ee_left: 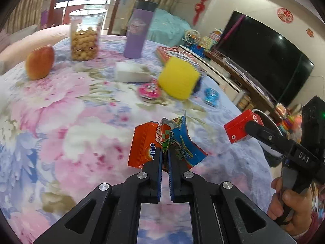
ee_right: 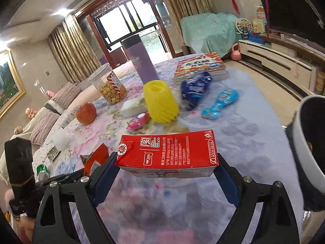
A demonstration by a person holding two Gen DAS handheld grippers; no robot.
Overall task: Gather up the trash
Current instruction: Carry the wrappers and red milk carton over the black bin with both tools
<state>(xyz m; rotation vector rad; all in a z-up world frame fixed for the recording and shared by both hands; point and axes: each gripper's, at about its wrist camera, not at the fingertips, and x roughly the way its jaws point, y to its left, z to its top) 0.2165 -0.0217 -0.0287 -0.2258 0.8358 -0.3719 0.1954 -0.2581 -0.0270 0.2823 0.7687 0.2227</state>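
Note:
My left gripper [ee_left: 165, 154] is shut on crumpled snack wrappers [ee_left: 162, 142], one orange and one blue, held above the floral tablecloth [ee_left: 61, 111]. My right gripper [ee_right: 166, 160] is shut on a red milk carton [ee_right: 168, 152], held sideways above the table; the carton also shows in the left wrist view [ee_left: 241, 128]. A white trash bin [ee_right: 308, 140] stands at the right edge beside the table. A pink wrapper [ee_right: 138, 121], a blue wrapper [ee_right: 220, 103] and a dark blue packet [ee_right: 195, 90] lie on the table.
On the table stand a yellow ribbed cup [ee_right: 160, 101], a white block [ee_right: 134, 104], an apple [ee_right: 86, 112], a jar of snacks [ee_right: 109, 85], a purple tumbler [ee_right: 140, 61] and a book [ee_right: 201, 66]. A TV cabinet [ee_right: 280, 61] runs along the right wall.

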